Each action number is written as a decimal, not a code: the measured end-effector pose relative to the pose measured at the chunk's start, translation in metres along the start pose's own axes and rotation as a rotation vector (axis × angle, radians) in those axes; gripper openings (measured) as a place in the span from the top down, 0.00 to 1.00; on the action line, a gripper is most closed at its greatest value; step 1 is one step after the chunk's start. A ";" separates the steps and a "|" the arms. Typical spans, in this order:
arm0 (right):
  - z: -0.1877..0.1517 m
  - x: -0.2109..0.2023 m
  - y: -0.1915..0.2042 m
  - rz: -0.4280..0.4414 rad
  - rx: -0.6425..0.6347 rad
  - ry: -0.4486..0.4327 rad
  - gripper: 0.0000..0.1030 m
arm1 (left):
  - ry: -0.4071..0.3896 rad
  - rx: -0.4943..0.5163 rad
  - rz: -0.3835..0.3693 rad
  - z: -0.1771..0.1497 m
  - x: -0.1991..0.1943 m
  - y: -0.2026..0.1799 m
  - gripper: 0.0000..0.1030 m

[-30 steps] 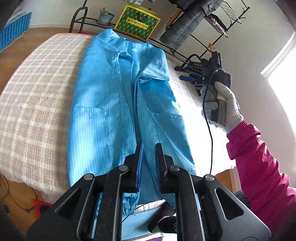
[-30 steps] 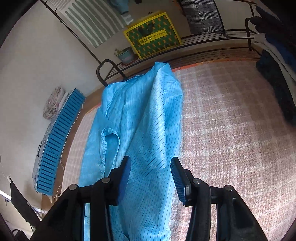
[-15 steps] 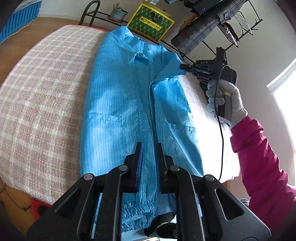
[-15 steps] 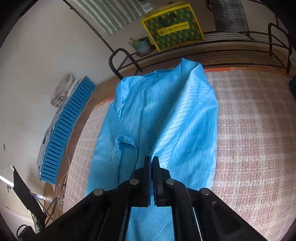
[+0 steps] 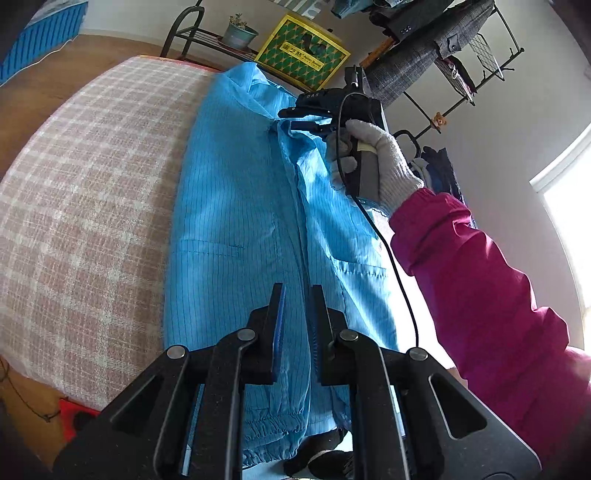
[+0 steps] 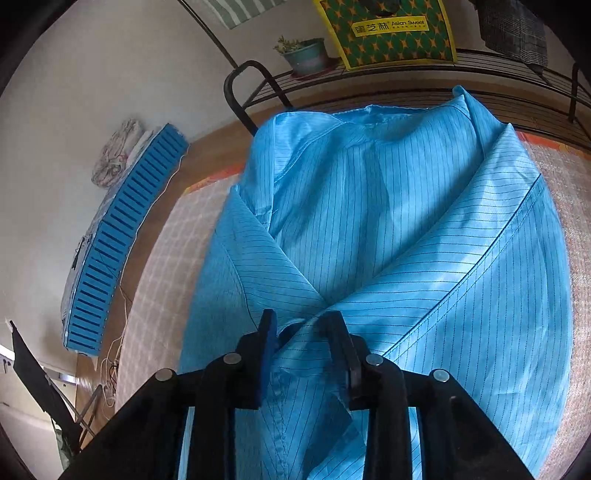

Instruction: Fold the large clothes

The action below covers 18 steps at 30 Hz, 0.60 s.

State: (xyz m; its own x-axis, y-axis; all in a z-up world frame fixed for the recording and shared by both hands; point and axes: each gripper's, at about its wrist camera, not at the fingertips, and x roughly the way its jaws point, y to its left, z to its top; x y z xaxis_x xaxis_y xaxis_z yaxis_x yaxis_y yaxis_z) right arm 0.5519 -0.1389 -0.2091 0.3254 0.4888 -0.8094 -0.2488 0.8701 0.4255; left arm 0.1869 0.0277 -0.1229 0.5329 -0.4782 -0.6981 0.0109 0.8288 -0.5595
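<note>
Fabric bunches between the fingers of the right tool [image 6: 301, 325], whose jaws are opening around a fold of the blue garment [image 6: 424, 229]. Left tool [image 5: 297, 295] hovers nearly closed, gripping nothing, above the garment's lower front. The garment spreads ahead across the checked bed [image 5: 92, 192].

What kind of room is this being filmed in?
Probably a bedroom or living space in a home: a blue coat lies on a plaid-covered bed, jackets hang on a clothes rack, and a potted plant stands on a low shelf.
</note>
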 end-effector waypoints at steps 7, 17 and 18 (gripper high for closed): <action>-0.047 -0.109 0.004 -0.002 -0.096 -0.074 0.69 | -0.020 0.005 0.038 -0.006 -0.010 0.011 0.90; -0.261 -0.203 -0.008 -0.146 -0.181 -0.045 0.69 | 0.067 -0.014 0.071 -0.045 0.003 0.036 0.89; -0.283 -0.202 -0.008 -0.169 -0.190 -0.033 0.69 | 0.079 -0.014 0.068 -0.050 0.006 0.036 0.89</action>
State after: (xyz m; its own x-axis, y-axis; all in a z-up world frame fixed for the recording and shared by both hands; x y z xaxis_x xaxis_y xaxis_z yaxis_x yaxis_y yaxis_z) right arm 0.2303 -0.2626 -0.1634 0.4057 0.3421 -0.8476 -0.3541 0.9137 0.1993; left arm 0.1485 0.0400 -0.1692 0.4639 -0.4431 -0.7672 -0.0354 0.8560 -0.5158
